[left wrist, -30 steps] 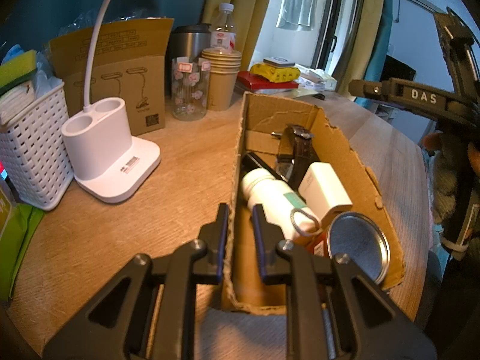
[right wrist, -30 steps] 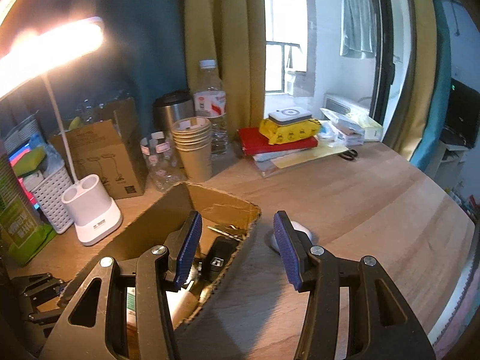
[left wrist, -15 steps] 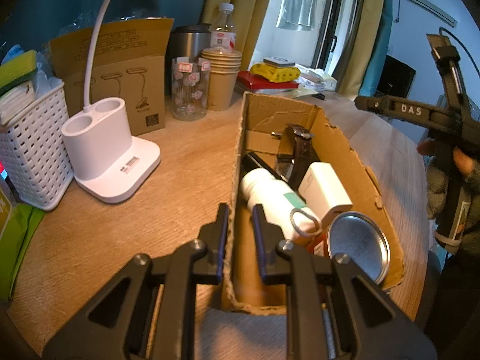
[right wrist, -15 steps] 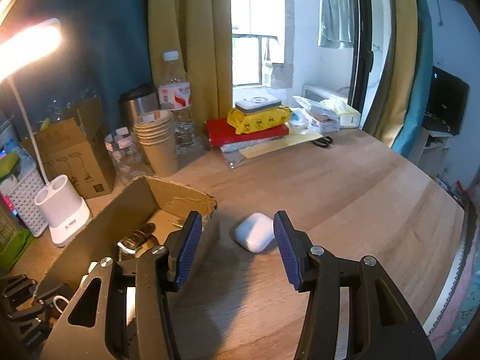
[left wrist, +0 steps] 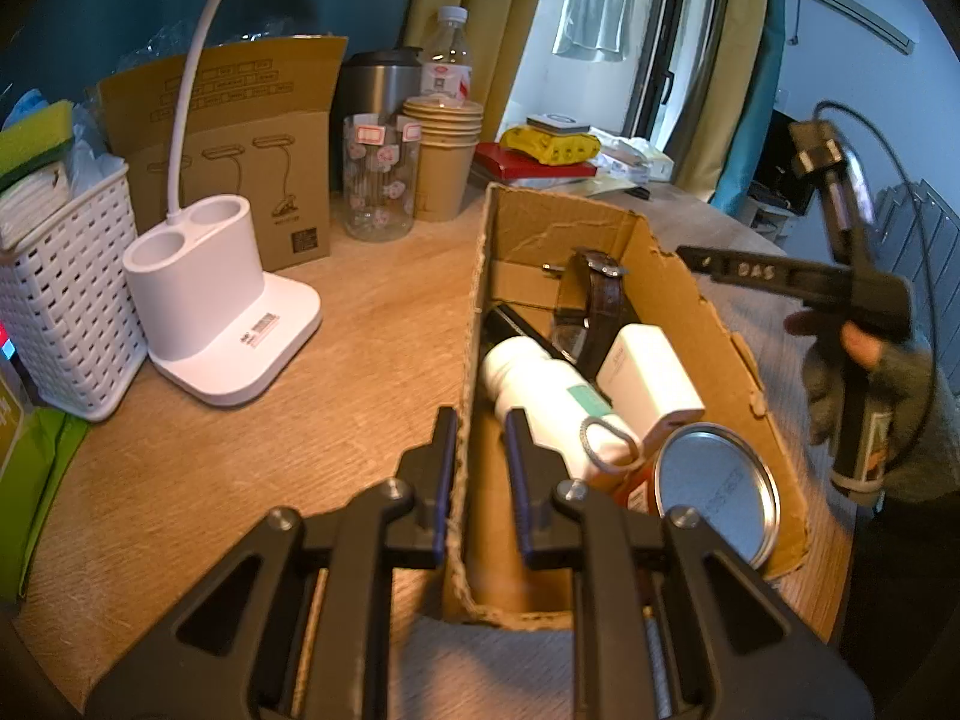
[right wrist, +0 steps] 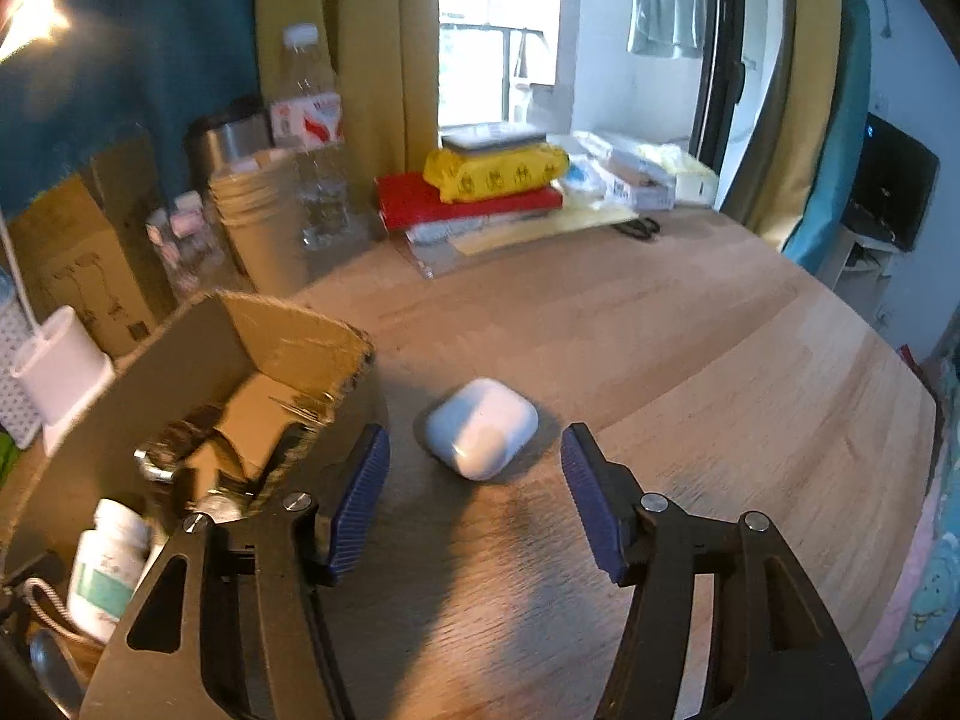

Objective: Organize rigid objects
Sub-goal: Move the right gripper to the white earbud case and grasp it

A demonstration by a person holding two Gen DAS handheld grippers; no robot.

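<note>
Wooden table (right wrist: 690, 360), right gripper (right wrist: 474, 498) just widened, empty, near earbud case (right wrist: 482, 426), left gripper (left wrist: 480, 468) clamping cardboard box (left wrist: 708, 312) wall

The left gripper (left wrist: 480, 456) is pitched downward with its jaws pinched on the near left wall of the cardboard box (left wrist: 714, 324), one finger outside the wall, one inside. On the far side of that box a gloved hand (left wrist: 864, 384) grips the right gripper's handle. The right gripper (right wrist: 474, 504) tilts down toward the tabletop just beside the box's outer wall; its jaws have just been opening and press on nothing.
</note>
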